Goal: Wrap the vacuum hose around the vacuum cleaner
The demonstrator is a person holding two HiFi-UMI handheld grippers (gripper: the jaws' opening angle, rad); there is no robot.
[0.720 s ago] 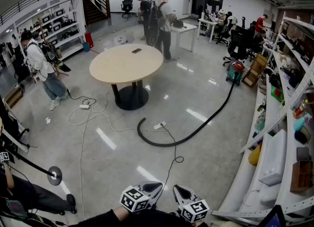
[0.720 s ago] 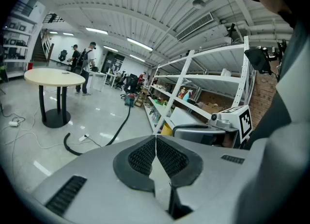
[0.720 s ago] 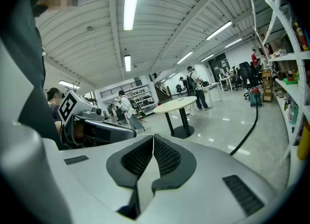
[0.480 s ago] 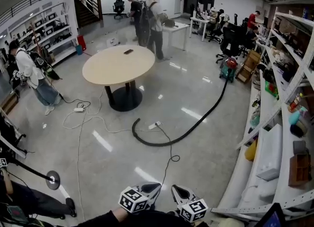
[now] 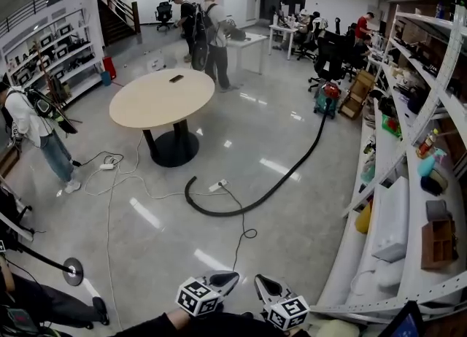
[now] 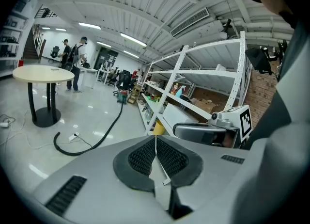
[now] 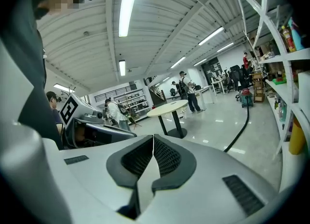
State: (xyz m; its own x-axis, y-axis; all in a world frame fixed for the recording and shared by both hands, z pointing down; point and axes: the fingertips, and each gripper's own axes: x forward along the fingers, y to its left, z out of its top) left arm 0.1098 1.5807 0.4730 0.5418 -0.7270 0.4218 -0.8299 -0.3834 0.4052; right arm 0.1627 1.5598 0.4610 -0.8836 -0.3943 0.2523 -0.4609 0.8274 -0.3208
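The vacuum hose [image 5: 300,157] lies loose across the floor [image 5: 306,237], curling near the round bench [image 5: 162,97] from what appears to be the vacuum cleaner [image 5: 326,99] by the shelves [image 5: 363,255], well apart from the left claw [image 6: 156,145] and right claw [image 7: 153,146], both clamped shut on nothing.

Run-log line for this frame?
left gripper: shut, empty | right gripper: shut, empty | vacuum hose: on floor, unwrapped | vacuum cleaner: at hose's far end

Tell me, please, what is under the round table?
Under the round table only its dark pedestal and round base show. Its top covers the ground beneath its far half, so anything lying there is hidden.
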